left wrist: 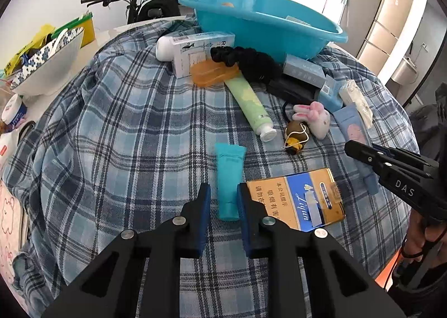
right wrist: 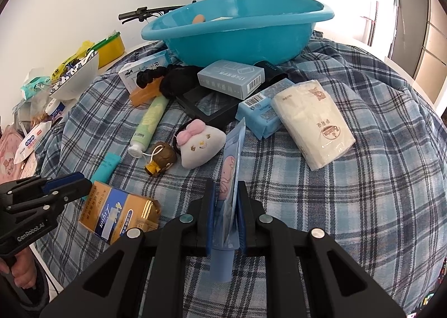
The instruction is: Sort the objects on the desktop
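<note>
**Left wrist view: teal tube between parted fingers; right gripper clamped on a pale blue tube**

Left wrist view, from the left: a white bowl with a blue floral pattern [left wrist: 47,66] sits off the cloth. On the blue plaid cloth [left wrist: 125,128] lies a white carton printed with a large "R" [left wrist: 201,50], touching an orange translucent soap bar [left wrist: 213,73] and a black scrunchie [left wrist: 245,62]. Behind them stands the turquoise plastic basin [left wrist: 262,27]. A pale green tube with a white cap [left wrist: 250,105] slants down toward the left gripper [left wrist: 223,206], whose jaws stand apart on either side of a small teal squeeze tube [left wrist: 229,178] lying flat; whether the pads touch it cannot be told. Just beside it lies a gold-and-blue cigarette pack reading "Liqun" with Chinese warning text [left wrist: 296,198]. Further right, the other gripper's body reads "DAS".

In the right wrist view, the left gripper's body at the left edge reads "GenRobot.AI". Near the centre lie a brown acorn-like charm on a white cord [right wrist: 162,160] and a white plush hair tie with a pink bow [right wrist: 199,145]. The right gripper [right wrist: 226,206] is clamped on a pale blue tube with a pink figure [right wrist: 232,167], held edge-up above the cloth. Beyond lie a grey-blue barcoded box [right wrist: 232,78], a light blue barcoded pack [right wrist: 262,111] and a cream tissue pack with red print [right wrist: 313,119].
</note>
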The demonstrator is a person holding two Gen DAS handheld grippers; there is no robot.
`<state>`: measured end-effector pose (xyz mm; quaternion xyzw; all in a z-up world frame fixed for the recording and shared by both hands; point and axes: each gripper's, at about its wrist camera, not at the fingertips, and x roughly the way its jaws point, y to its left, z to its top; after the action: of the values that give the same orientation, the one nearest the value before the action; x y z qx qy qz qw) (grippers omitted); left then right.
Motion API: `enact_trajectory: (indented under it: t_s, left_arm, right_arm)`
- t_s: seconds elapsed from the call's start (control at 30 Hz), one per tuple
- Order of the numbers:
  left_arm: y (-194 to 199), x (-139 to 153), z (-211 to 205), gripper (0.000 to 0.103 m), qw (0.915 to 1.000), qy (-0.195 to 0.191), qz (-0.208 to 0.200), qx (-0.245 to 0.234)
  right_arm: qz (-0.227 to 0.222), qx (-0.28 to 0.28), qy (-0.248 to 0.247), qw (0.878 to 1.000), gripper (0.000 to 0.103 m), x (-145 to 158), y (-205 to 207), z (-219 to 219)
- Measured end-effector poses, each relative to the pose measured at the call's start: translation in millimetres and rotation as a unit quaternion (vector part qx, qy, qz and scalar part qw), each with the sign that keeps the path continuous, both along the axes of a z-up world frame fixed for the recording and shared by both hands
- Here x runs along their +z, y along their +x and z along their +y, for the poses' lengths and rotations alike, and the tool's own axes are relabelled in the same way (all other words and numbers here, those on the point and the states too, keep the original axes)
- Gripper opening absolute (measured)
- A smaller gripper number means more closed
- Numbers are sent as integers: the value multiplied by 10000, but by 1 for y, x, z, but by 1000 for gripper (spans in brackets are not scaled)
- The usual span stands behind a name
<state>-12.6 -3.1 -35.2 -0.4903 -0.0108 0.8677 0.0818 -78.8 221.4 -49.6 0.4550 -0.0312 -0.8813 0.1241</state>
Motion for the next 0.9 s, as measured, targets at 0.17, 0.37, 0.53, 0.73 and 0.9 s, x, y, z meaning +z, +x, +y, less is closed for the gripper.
enact_trajectory:
  t_s: [0.17,0.37,0.53,0.73,0.9]
  left_arm:
    - [1,0,0,21,10000,4,-2,-93]
    - [3,-2,11,21,9996,-18,13,-298]
    - [-4,-12,8,21,9993,154,-242,-240]
    - [-4,-13,7,20,9995,186,-214,-145]
    - [-2,-8,6,20,9998,167,-93,-82]
  right_arm:
    - [-3,-17,-5,10000,13,0,0,0]
    - [26,-7,-19,10000,13,1,1,0]
    - [29,-5,-4,10000,13,1,1,2]
    - [18,-29,-10,10000,13,-1,2,3]
    - [20,9,-48,10000,13,-1,3,3]
